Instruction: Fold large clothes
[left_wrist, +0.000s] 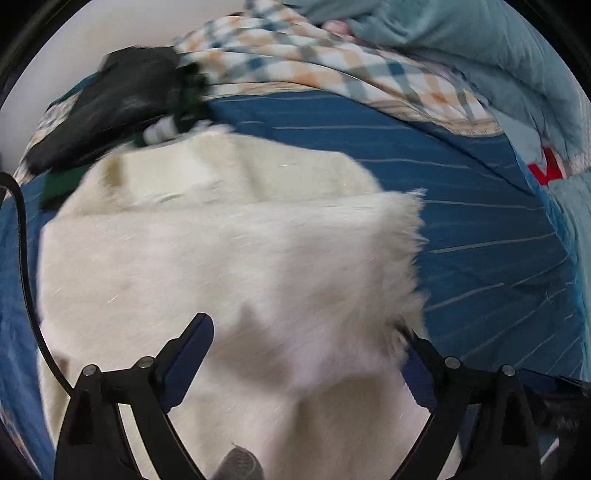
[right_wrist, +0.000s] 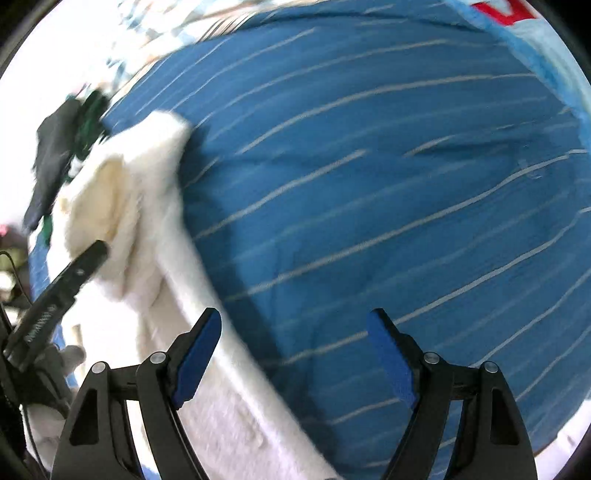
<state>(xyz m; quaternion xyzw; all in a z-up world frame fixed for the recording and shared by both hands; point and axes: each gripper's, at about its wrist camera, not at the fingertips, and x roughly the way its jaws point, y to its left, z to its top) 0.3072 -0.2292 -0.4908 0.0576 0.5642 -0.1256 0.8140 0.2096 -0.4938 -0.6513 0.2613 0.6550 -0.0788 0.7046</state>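
A large cream fluffy garment (left_wrist: 229, 258) lies partly folded on a blue striped bedsheet (left_wrist: 480, 229). My left gripper (left_wrist: 306, 328) is open just above the garment, its fingers (left_wrist: 192, 350) wide apart over the near part. In the right wrist view the garment (right_wrist: 155, 221) runs down the left side of the sheet (right_wrist: 369, 184). My right gripper (right_wrist: 295, 325) is open and empty, hovering over the garment's right edge and the sheet. The left gripper's finger (right_wrist: 74, 273) shows at the left of that view, over the cream cloth.
A black garment (left_wrist: 122, 99) and a green-and-white striped one (left_wrist: 173, 125) lie beyond the cream one. A plaid cloth (left_wrist: 314, 62) and a light blue quilt (left_wrist: 498, 55) are heaped at the back and right of the bed.
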